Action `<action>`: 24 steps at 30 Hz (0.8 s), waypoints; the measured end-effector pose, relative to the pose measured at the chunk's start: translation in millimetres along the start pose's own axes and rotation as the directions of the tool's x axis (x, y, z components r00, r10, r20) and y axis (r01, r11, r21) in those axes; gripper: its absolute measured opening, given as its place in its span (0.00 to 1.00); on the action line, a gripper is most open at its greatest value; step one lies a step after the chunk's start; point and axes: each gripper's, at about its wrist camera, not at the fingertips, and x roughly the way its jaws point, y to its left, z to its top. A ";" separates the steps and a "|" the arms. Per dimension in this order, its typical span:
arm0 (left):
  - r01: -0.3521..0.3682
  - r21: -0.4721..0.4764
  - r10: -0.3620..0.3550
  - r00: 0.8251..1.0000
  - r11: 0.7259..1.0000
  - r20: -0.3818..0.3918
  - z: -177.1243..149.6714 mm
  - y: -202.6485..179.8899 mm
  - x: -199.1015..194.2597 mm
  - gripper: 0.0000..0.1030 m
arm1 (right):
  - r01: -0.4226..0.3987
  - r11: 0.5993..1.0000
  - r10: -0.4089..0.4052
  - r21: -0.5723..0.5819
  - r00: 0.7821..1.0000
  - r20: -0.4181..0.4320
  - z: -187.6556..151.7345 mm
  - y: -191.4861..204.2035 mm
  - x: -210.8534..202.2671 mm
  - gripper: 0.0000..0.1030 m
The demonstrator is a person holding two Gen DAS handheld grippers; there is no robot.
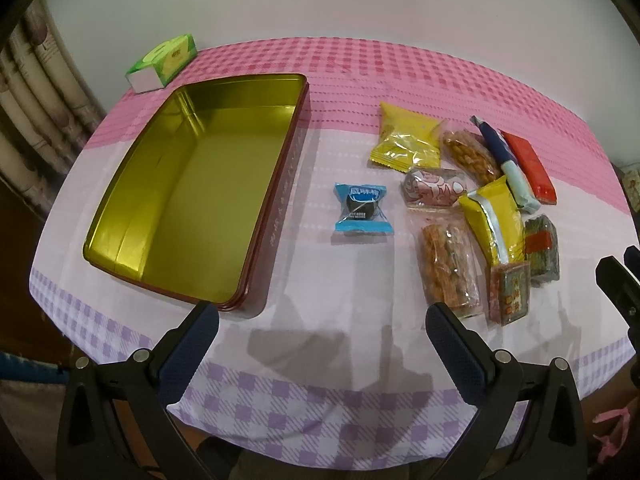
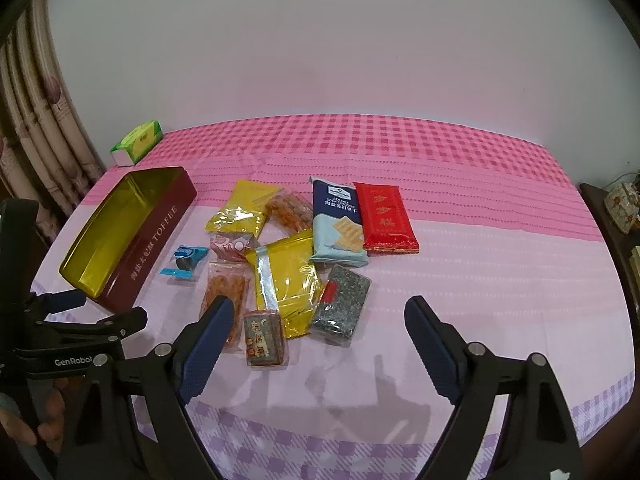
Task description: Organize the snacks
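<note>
An empty gold-lined toffee tin (image 1: 192, 184) (image 2: 120, 232) lies open on the left of the checked tablecloth. A blue-wrapped candy (image 1: 360, 210) (image 2: 184, 263) lies alone beside it. Right of that is a cluster of several snack packets, among them a yellow packet (image 2: 288, 276), a navy cracker pack (image 2: 340, 224), a red packet (image 2: 386, 216), a dark green block (image 2: 342, 304) and a small brown block (image 2: 266, 336). My left gripper (image 1: 322, 314) hovers open near the tin's front corner, holding nothing. My right gripper (image 2: 320, 306) hangs open just short of the brown and green blocks, touching neither.
A green tissue box (image 1: 162, 62) (image 2: 138, 142) sits at the table's far left corner by the curtain. A white wall stands behind the table. A dark cabinet with a patterned container (image 2: 620, 204) is past the right edge. A hand (image 2: 36, 424) grips the left tool.
</note>
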 end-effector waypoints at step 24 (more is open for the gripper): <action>-0.018 0.020 0.018 1.000 1.000 -0.010 3.9 -8.5 6.9 0.99 | -0.004 1.000 0.004 0.008 1.000 -0.028 0.4 -6.0 11.0 0.83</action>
